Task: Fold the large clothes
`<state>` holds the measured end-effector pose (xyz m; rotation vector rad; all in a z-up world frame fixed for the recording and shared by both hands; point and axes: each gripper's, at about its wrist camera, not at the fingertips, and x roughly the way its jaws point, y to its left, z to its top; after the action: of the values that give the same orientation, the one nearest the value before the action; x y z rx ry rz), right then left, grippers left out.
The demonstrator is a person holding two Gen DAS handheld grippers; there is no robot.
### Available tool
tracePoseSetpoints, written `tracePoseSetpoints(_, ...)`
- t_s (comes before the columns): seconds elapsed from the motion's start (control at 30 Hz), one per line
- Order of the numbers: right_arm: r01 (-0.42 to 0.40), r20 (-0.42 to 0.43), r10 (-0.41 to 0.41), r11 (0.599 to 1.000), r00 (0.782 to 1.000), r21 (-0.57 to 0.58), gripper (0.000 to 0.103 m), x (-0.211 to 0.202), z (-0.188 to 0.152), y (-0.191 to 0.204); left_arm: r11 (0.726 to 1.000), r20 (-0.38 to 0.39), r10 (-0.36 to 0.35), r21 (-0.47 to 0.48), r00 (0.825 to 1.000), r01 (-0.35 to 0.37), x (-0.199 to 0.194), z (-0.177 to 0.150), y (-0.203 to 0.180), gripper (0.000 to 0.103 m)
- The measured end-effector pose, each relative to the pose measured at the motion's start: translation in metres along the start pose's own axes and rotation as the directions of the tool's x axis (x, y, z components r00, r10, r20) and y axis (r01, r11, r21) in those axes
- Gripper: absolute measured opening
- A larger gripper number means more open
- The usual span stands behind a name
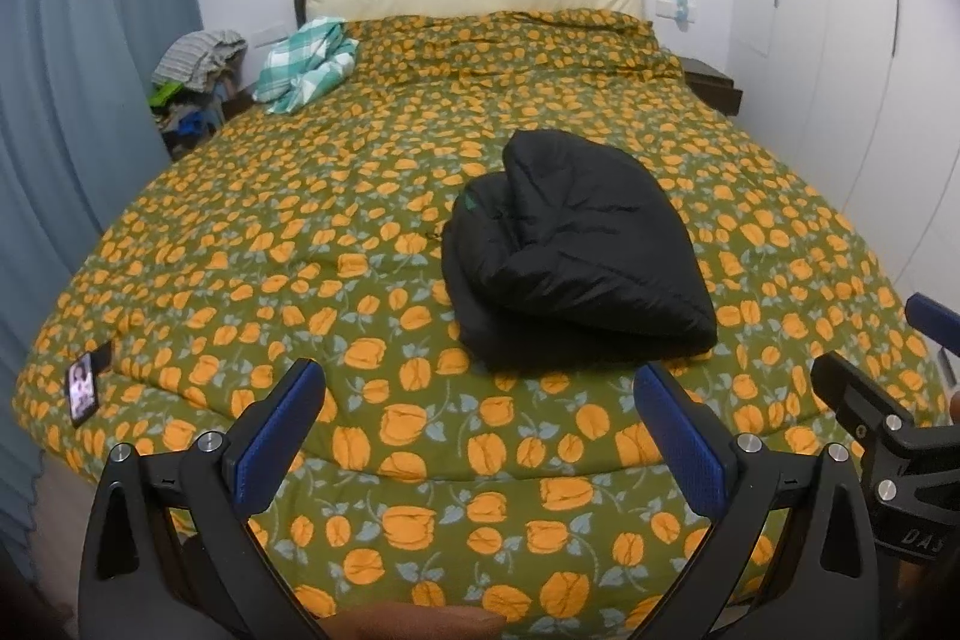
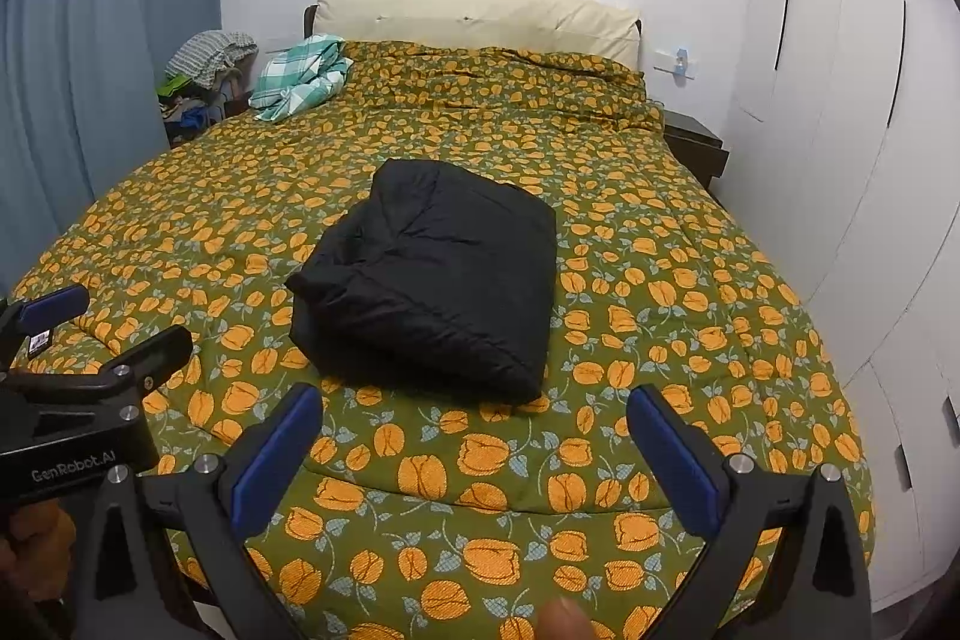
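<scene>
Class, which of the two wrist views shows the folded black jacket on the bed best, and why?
The right wrist view: the black jacket lies near centre, its flat top and folded edges plain. The left wrist view shows the same jacket off to the right, more side-on and bunched.

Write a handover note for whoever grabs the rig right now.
Left hand-held gripper: open, empty, above the near edge of the bed.
Right hand-held gripper: open, empty, beside the left one.
Black jacket: lies folded in a compact bundle mid-bed, touched by neither gripper.
Done: the jacket looks folded.
Left: possibly the checked cloth, crumpled near the headboard; a further pile sits off the bed's far left corner.
</scene>
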<state>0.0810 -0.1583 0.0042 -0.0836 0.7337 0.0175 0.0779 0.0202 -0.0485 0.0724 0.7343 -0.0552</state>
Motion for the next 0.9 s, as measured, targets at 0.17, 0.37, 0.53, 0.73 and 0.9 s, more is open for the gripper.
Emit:
tracePoseSetpoints(0.17,-0.002,-0.015,0.002,1.0,1.0,-0.007,0.103,0.003,-0.002,0.003,1.0,-0.002,0.002,-0.009,1.0,-0.002,0.0,0.0,0.0,0.103)
tracePoseSetpoints(0.37,-0.002,-0.018,0.001,1.0,1.0,-0.015,0.103,0.001,-0.002,0.006,1.0,-0.003,0.002,-0.011,1.0,-0.002,0.0,0.0,0.001,0.102)
tracePoseSetpoints(0.53,-0.017,-0.027,0.016,1.0,1.0,-0.019,0.103,-0.001,0.0,0.009,1.0,-0.006,0.003,-0.012,1.0,-0.003,-0.001,0.001,0.001,0.102)
tracePoseSetpoints(0.73,-0.018,-0.027,0.017,1.0,0.999,-0.022,0.103,-0.006,0.002,0.011,1.0,-0.002,0.009,-0.018,1.0,-0.009,-0.005,0.003,0.001,0.102)
tracePoseSetpoints(0.9,-0.023,-0.018,0.023,1.0,1.0,-0.01,0.103,-0.012,0.006,0.007,1.0,0.009,0.022,-0.015,1.0,-0.021,-0.012,0.005,0.001,0.103)
